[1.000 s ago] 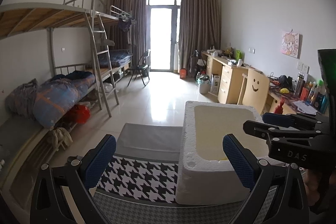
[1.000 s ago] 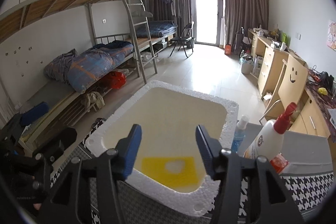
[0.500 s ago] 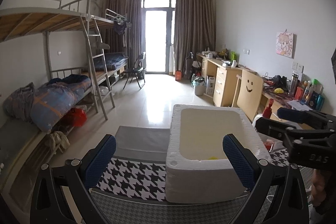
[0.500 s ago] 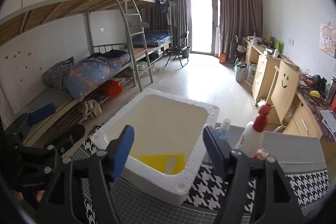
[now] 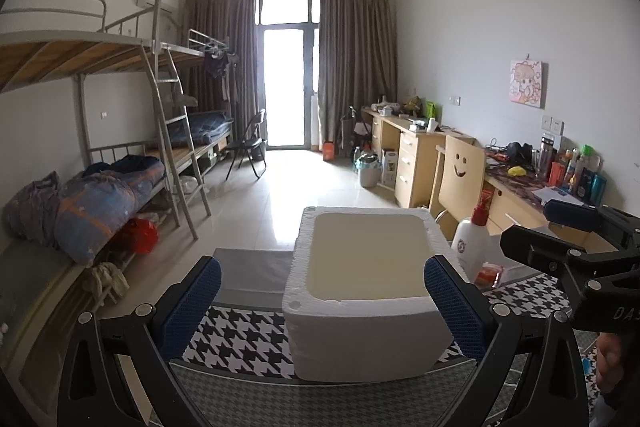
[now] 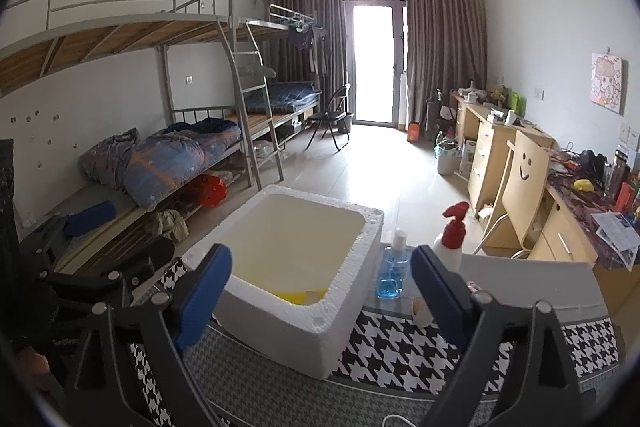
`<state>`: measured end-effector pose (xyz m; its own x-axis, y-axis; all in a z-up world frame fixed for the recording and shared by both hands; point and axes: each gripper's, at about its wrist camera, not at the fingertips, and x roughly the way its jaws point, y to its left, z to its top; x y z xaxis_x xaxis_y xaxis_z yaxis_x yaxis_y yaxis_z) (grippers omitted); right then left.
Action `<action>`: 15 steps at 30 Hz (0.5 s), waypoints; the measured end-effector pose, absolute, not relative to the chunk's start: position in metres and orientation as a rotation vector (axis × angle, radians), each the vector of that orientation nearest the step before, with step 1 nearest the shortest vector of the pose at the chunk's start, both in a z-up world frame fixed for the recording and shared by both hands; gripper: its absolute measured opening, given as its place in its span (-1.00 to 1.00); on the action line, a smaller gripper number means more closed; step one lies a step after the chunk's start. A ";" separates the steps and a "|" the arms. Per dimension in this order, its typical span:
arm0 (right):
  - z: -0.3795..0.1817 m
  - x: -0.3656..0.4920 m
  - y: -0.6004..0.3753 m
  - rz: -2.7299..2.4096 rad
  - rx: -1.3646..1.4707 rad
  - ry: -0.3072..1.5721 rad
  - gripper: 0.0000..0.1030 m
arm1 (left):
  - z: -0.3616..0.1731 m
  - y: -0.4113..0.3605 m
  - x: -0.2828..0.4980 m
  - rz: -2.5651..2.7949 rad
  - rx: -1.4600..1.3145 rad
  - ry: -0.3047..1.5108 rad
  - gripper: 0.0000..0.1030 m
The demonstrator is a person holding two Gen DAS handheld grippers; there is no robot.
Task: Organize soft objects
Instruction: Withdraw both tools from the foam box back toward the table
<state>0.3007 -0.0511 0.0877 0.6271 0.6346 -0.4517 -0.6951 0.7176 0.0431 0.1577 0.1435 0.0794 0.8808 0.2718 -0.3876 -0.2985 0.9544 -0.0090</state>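
— What do we see on the worktop [image 6: 400, 351]?
— A big white foam box [image 6: 320, 263]. A yellow soft thing [image 6: 298, 295] lies inside.
— And our hand-held grippers?
— The right hand-held gripper [image 6: 322, 293] has just been opening, empty. The left hand-held gripper [image 5: 322, 297] stands apart too.

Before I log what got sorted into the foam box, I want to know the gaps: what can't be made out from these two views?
- Yellow object in the foam box: right wrist view, mostly hidden by the near wall; shape unclear.
- Box floor: left wrist view, near wall hides it entirely.
- Small item beside the blue bottle: partly behind the right gripper.
- Desk clutter: too small.
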 end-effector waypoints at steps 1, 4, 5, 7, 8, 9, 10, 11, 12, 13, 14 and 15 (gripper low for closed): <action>0.087 0.300 -0.053 0.765 -0.138 0.461 0.82 | 0.080 0.142 0.157 0.294 -0.069 0.393 0.98; 0.086 0.295 -0.061 0.762 -0.131 0.455 0.82 | 0.080 0.133 0.155 0.279 -0.064 0.392 0.98; 0.085 0.295 -0.064 0.763 -0.126 0.455 0.82 | 0.080 0.131 0.154 0.274 -0.062 0.390 0.98; 0.084 0.293 -0.069 0.764 -0.116 0.456 0.82 | 0.081 0.126 0.152 0.261 -0.057 0.389 0.98; 0.084 0.292 -0.072 0.762 -0.112 0.454 0.82 | 0.082 0.123 0.152 0.256 -0.055 0.386 0.98; 0.084 0.291 -0.075 0.758 -0.110 0.451 0.82 | 0.082 0.120 0.152 0.251 -0.056 0.384 0.98; 0.084 0.291 -0.078 0.755 -0.108 0.448 0.82 | 0.083 0.118 0.151 0.244 -0.057 0.382 0.98; 0.083 0.289 -0.082 0.750 -0.105 0.445 0.82 | 0.083 0.116 0.150 0.239 -0.057 0.382 0.98; 0.083 0.288 -0.085 0.748 -0.102 0.441 0.82 | 0.083 0.112 0.150 0.232 -0.057 0.380 0.98; 0.083 0.286 -0.087 0.747 -0.101 0.439 0.82 | 0.083 0.110 0.149 0.226 -0.057 0.378 0.98; 0.083 0.285 -0.091 0.744 -0.098 0.436 0.82 | 0.084 0.107 0.148 0.220 -0.055 0.376 0.98; 0.083 0.284 -0.094 0.742 -0.095 0.434 0.82 | 0.084 0.105 0.147 0.216 -0.053 0.373 0.98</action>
<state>0.2839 -0.0941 0.0832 0.6531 0.6334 -0.4151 -0.6722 0.7373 0.0673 0.1470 0.1055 0.0844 0.9087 0.1995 -0.3666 -0.2191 0.9756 -0.0121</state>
